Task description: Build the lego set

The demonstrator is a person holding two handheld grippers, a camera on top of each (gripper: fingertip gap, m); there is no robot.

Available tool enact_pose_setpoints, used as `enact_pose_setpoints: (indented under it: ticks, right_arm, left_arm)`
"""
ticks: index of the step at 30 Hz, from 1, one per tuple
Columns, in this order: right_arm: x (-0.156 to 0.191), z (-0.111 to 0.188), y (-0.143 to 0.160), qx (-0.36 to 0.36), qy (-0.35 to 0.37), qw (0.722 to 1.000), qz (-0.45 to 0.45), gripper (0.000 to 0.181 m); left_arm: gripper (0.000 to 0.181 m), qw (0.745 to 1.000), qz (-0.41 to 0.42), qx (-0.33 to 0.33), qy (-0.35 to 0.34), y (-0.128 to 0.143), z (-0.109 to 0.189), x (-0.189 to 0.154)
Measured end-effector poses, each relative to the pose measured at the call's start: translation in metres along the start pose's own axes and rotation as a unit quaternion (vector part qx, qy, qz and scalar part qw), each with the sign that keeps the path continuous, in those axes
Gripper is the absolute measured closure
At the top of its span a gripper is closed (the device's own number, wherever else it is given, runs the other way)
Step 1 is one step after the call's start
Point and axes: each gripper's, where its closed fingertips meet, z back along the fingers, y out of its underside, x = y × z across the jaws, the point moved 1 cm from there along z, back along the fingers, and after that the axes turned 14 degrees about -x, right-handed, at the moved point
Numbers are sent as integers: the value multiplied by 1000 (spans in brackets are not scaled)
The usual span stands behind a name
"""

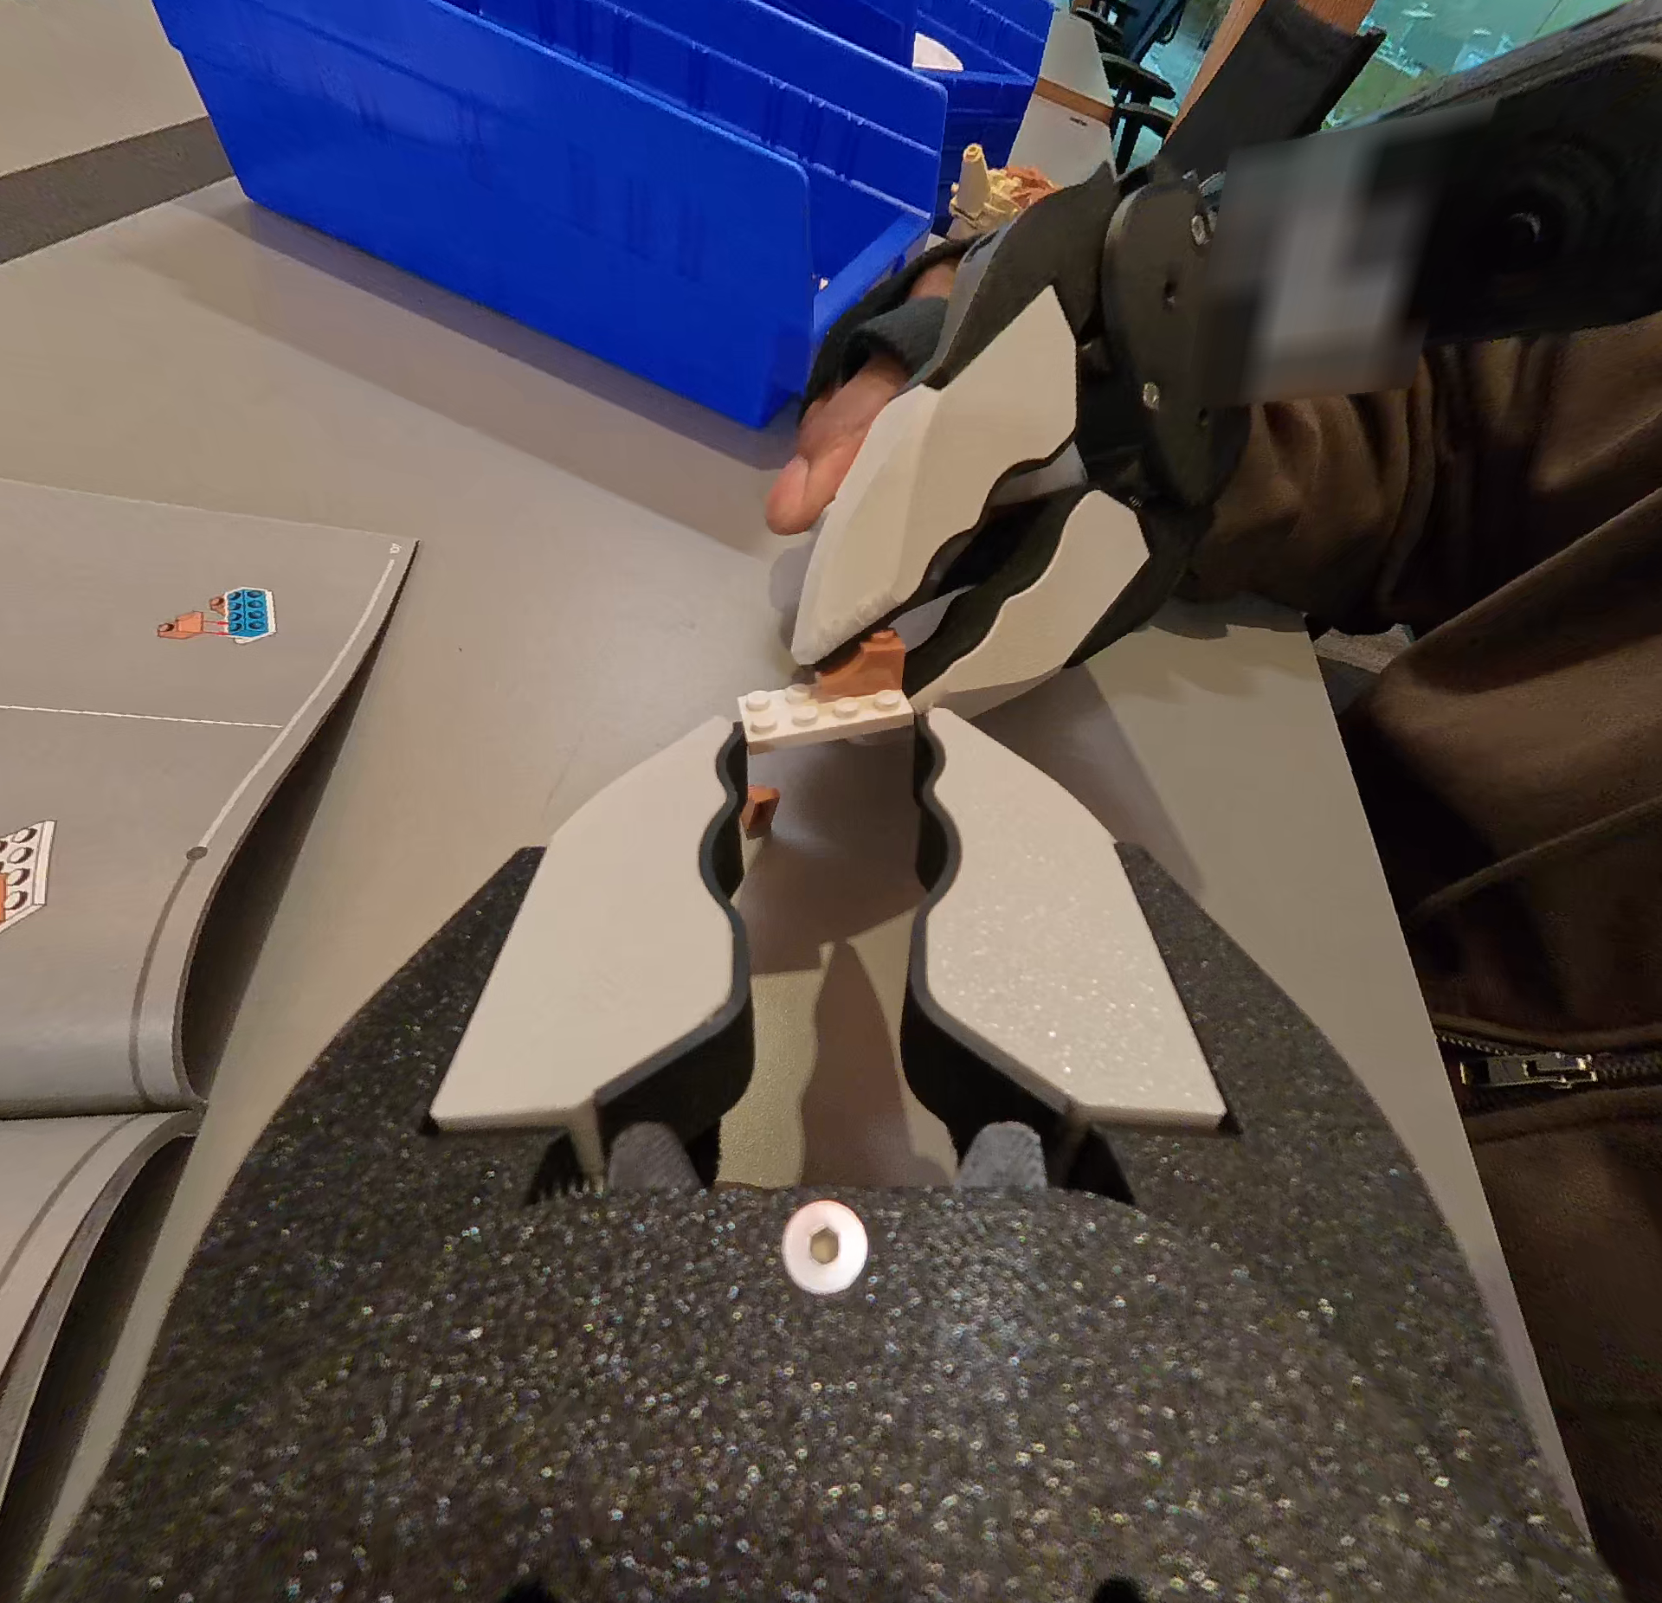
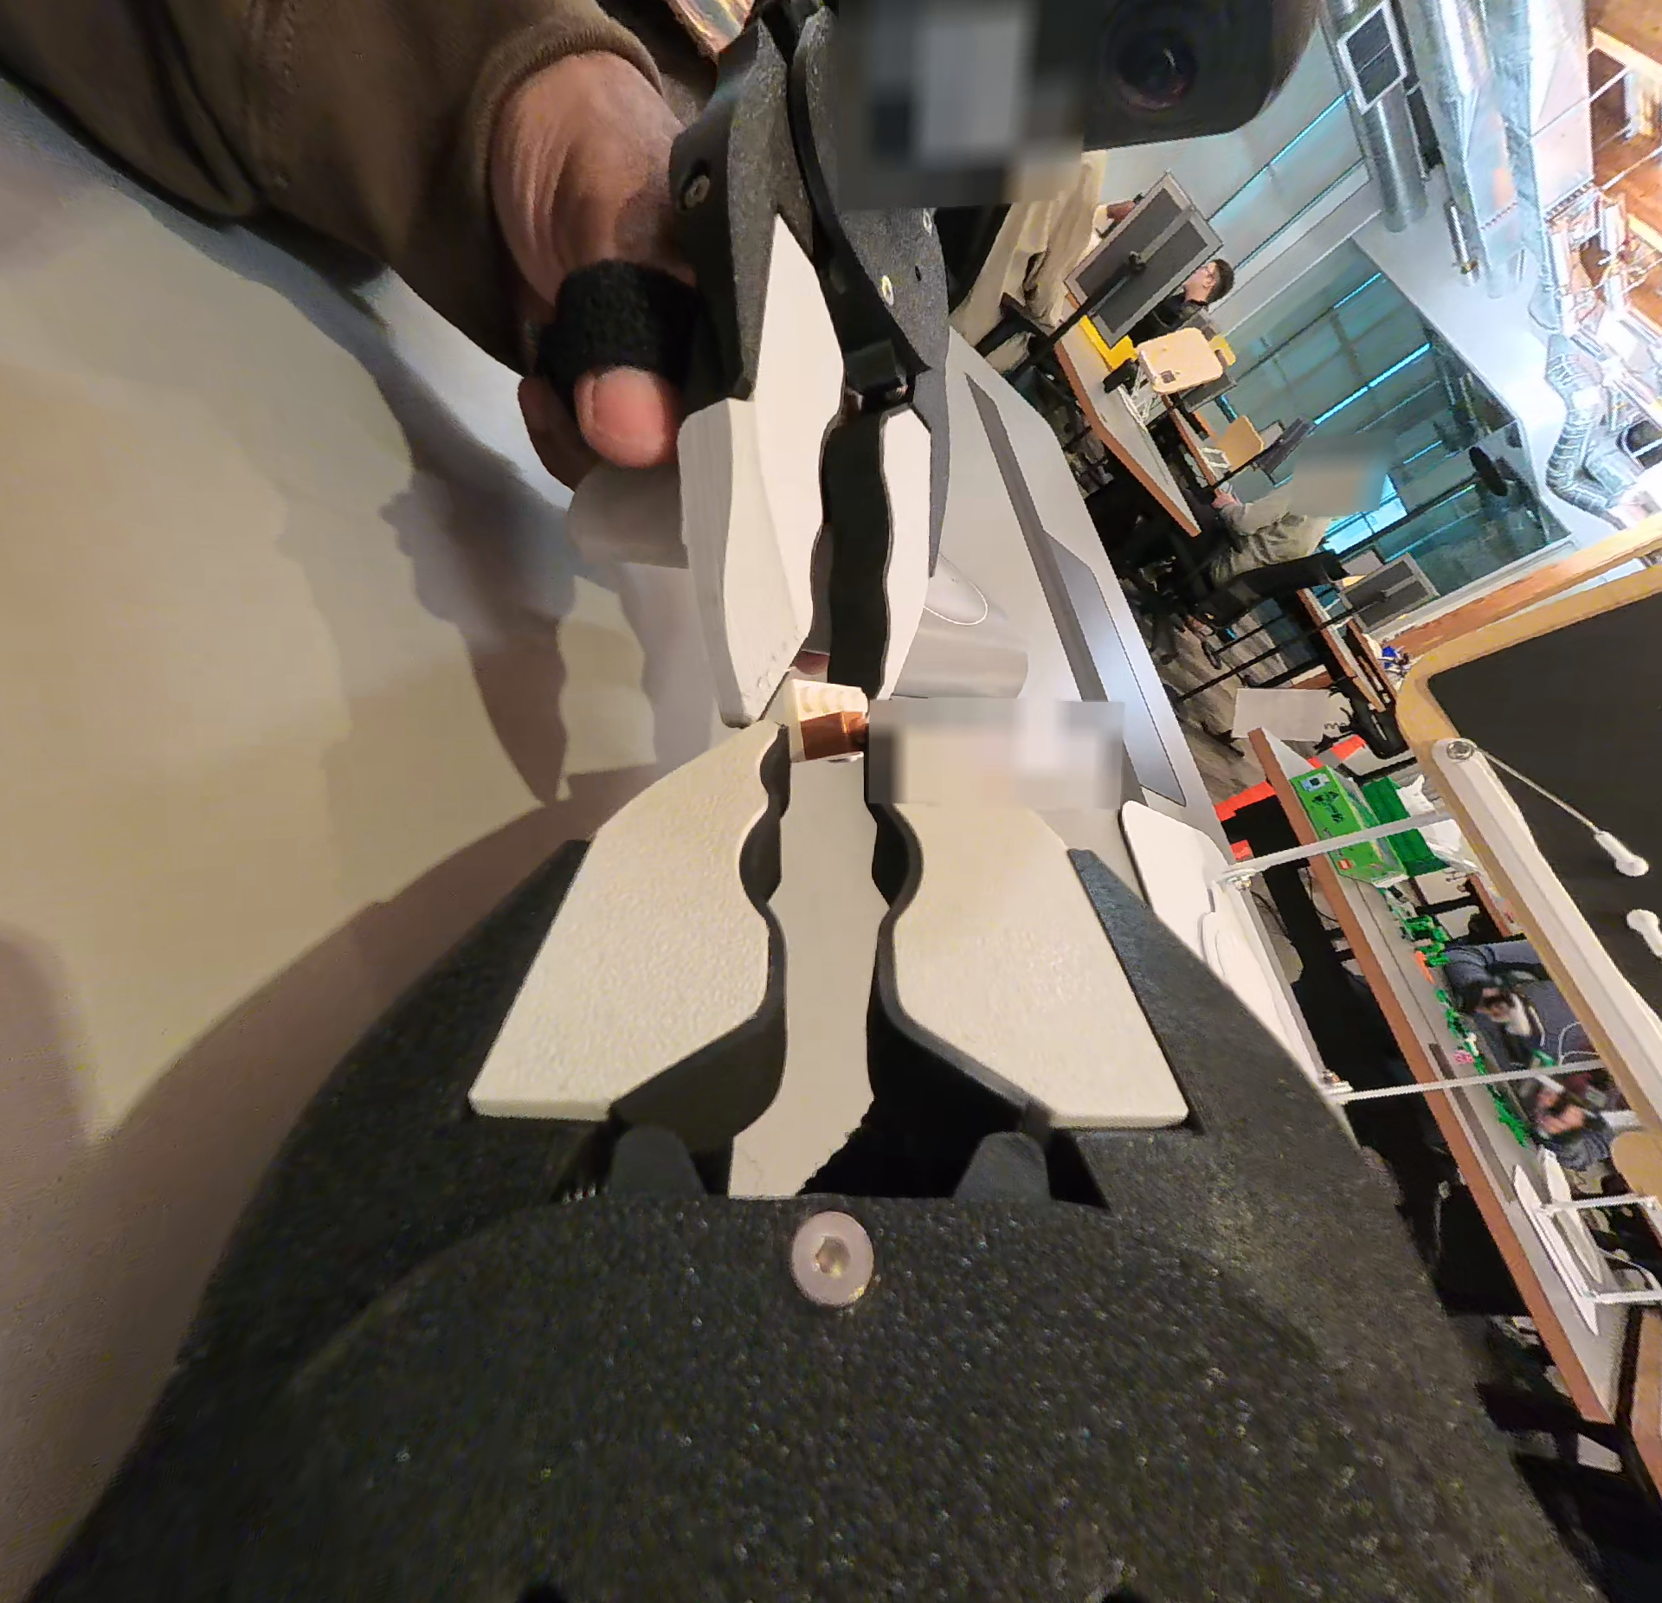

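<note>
Booklet (image 1: 180, 750): open on the table (image 1: 540, 499), far left
Left gripper (image 1: 827, 732): clamped on white plate (image 1: 823, 716), long axis crosswise
Right gripper (image 1: 863, 652): seemingly pinching brown brick (image 1: 863, 665), pressing down onto plate's studs

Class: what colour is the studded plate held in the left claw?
White plate; left wrist view.

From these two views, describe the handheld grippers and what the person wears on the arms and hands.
Both the left gripper and the right gripper have speckled black, rough-textured plastic bodies, flat pale grey fingers with wavy black inner pads, and one pale centre screw. A black camera tops the left one. The person wears brown jacket sleeves and black fabric finger loops.
</note>
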Motion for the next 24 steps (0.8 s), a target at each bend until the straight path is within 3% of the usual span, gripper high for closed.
enact_pose_setpoints:
  ticks: [24]
  right_arm:
    - [0,2,-4,-7,-13,999,-35,167]
  left_arm:
    - [146,999,-32,-12,7,-4,0,-4]
